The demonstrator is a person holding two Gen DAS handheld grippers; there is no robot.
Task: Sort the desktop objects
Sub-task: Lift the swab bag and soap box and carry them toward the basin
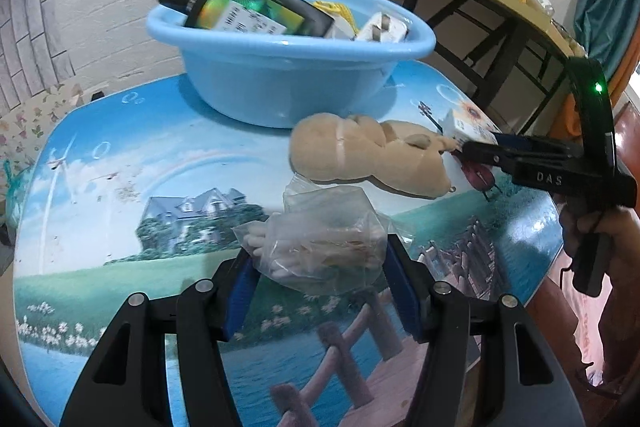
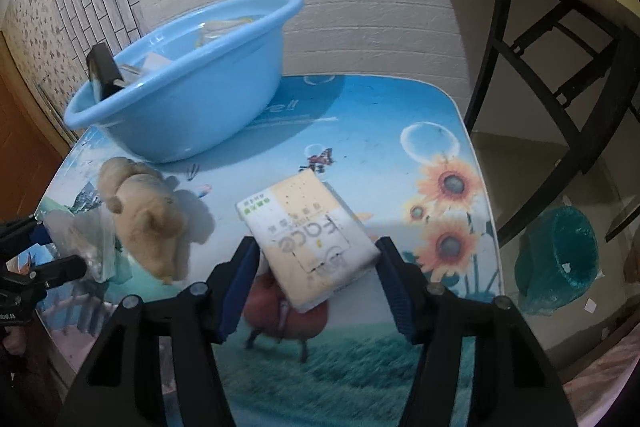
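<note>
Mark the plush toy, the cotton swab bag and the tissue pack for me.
plush toy (image 1: 360,155): left wrist view, on its tan body.
cotton swab bag (image 1: 320,247): left wrist view, on the clear plastic between the fingers.
tissue pack (image 2: 308,231): right wrist view, on its printed top face.

Basin (image 1: 280,83) at table's (image 1: 120,155) back, plush toy (image 1: 360,155) before it

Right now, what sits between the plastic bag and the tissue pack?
The plush toy lies on the table between the plastic bag and the tissue pack. Both wrist views show it.
</note>
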